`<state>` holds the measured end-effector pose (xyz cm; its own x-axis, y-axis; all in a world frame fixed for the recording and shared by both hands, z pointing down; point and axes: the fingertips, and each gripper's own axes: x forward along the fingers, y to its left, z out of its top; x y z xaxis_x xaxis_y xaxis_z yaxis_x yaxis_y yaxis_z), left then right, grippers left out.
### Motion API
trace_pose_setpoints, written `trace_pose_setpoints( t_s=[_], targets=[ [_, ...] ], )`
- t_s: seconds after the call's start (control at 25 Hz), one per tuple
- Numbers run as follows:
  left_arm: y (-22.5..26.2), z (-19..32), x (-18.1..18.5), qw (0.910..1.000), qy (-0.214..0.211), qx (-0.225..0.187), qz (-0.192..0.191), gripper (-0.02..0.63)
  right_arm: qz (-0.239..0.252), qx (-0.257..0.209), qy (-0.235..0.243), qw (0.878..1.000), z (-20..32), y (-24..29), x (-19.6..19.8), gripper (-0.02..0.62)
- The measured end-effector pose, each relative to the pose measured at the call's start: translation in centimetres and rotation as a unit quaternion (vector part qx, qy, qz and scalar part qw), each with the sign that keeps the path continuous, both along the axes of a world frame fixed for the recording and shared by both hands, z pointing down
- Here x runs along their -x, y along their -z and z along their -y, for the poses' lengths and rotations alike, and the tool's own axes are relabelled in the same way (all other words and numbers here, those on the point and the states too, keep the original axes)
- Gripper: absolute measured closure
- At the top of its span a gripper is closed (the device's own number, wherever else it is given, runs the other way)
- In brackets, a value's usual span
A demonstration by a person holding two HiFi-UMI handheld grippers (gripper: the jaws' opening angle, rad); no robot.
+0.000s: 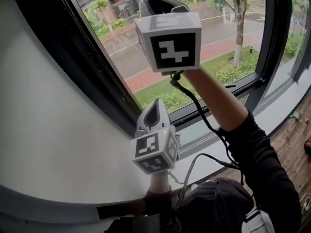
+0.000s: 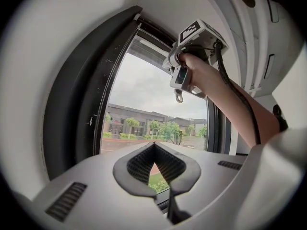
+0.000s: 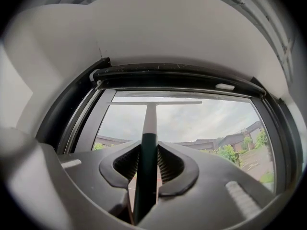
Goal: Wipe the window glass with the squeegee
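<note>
Right gripper [image 1: 163,6] held up high in front of the window glass [image 1: 218,38], black cable [image 1: 204,120] hanging along the arm, left gripper [image 1: 154,113] lower down, by the bottom edge of the black window frame [image 1: 87,67], trees and grass outside

Soft, overcast daylight comes through the large clear window glass [image 1: 218,28], the only light source. The plain white wall [image 1: 43,130] beside it sits in even grey shade, with no hard shadows. Both gripper views are fisheye, with bowed frame lines and black corners. The slim dark-green squeegee handle [image 3: 146,176] is blurred close to the lens, and the sky looks nearly washed out.
</note>
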<state>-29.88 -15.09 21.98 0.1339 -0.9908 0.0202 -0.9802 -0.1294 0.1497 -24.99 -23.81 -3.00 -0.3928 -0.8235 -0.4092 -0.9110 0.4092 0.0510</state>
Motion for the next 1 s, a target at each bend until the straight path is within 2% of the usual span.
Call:
trace_pose_setpoints(
  t_s=[0.44, 1.0],
  targets=[
    [0.3, 0.5, -0.1, 0.9999, -0.009, 0.002, 0.01, 0.607, -0.011, 0.032, 0.007, 0.999, 1.4, 0.5, 1.1, 0.509],
    [0.0, 0.4, -0.3, 0.9998, -0.012, 0.004, 0.013, 0.607, -0.025, 0.043, 0.008, 0.999, 1.8, -0.7, 1.5, 0.509]
  ],
)
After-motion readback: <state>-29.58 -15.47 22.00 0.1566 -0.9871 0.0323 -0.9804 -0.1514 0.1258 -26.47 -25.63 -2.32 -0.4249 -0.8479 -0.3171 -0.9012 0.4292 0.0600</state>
